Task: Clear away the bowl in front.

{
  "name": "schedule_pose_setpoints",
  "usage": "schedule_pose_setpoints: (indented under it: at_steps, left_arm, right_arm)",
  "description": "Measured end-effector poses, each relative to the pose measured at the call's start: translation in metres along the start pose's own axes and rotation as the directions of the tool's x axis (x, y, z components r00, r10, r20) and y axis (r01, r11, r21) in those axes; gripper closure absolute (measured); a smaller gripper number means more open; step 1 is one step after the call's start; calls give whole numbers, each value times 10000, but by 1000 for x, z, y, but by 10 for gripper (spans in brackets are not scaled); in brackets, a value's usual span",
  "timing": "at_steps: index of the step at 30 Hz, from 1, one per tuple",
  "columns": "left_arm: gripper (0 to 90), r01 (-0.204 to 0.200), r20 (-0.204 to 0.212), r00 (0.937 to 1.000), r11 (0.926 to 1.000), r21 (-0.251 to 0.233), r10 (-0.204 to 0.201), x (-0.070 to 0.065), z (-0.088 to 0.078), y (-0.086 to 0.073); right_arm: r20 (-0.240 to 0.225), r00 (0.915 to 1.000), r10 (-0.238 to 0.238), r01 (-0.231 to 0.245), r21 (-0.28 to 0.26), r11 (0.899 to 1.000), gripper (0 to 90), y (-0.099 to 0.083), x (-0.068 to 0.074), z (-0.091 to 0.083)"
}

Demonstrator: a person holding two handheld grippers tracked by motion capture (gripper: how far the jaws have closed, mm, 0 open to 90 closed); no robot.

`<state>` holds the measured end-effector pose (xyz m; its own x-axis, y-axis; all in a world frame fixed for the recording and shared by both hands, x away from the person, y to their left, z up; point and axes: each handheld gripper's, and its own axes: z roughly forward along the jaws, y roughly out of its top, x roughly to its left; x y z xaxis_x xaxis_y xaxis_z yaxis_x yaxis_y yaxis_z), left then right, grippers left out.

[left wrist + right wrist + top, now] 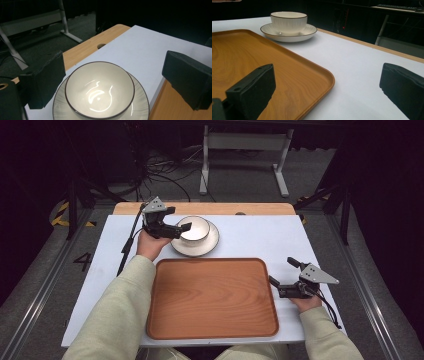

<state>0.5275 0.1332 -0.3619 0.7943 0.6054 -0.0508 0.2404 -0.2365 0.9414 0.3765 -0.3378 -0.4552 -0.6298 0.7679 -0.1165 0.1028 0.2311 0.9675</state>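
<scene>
White bowl [99, 89] is sitting in its saucer [140, 100] on the worktop [250, 237], behind the wooden tray [212, 297]. I am bracketing it with my left hand-held gripper [176, 228], jaws apart; my right hand-held gripper [284, 276] is waiting, spread, beside the tray. Next, probably, closing on the rim.

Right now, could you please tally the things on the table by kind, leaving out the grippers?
Bowl: 1
Plate: 1, under the bowl
Wooden tray: 1
Total: 3
</scene>
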Motion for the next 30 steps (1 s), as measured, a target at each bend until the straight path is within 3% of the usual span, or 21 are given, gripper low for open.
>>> schedule_pose_setpoints:
  at_steps: [4, 6, 12, 15, 18, 22, 27, 30]
  left_arm:
    - [54, -26, -1, 10000, 10000, -44, 26, 1, 5, 2]
    - [54, 1, 87, 10000, 9999, 137, -3, 1, 9, 3]
    - [61, -429, 284, 9988, 9960, 788, 408, -3, 19, 6]
    - [70, -839, 434, 9959, 9895, 1177, 793, -5, 25, 6]
    - [85, -770, 555, 9960, 9866, 1436, 697, -3, 28, 3]
    - [92, -667, 767, 9957, 9751, 2114, 515, 0, 34, -1]
    - [128, -645, 956, 9945, 9703, 2330, 431, 0, 37, -3]
    - [137, -715, 1049, 9934, 9637, 2571, 457, -1, 41, -5]
  right_arm:
    - [44, 10000, 13, -13, 38, 10000, 11, 0, 0, 0]
    - [51, 10000, 3, -3, 57, 10000, 12, 0, 0, 0]
    - [44, 10000, -44, 44, 71, 10000, 12, 0, 1, 0]
    - [31, 10000, -62, 62, 73, 10000, 12, 0, 1, 1]
    - [34, 10000, -63, 63, 78, 9999, 13, 0, 1, 1]
    - [40, 10000, -57, 57, 81, 10000, 14, 0, 1, 1]
    - [58, 10000, -52, 51, 80, 10000, 15, 0, 1, 1]
    - [52, 10000, -58, 57, 86, 9999, 15, 0, 1, 1]
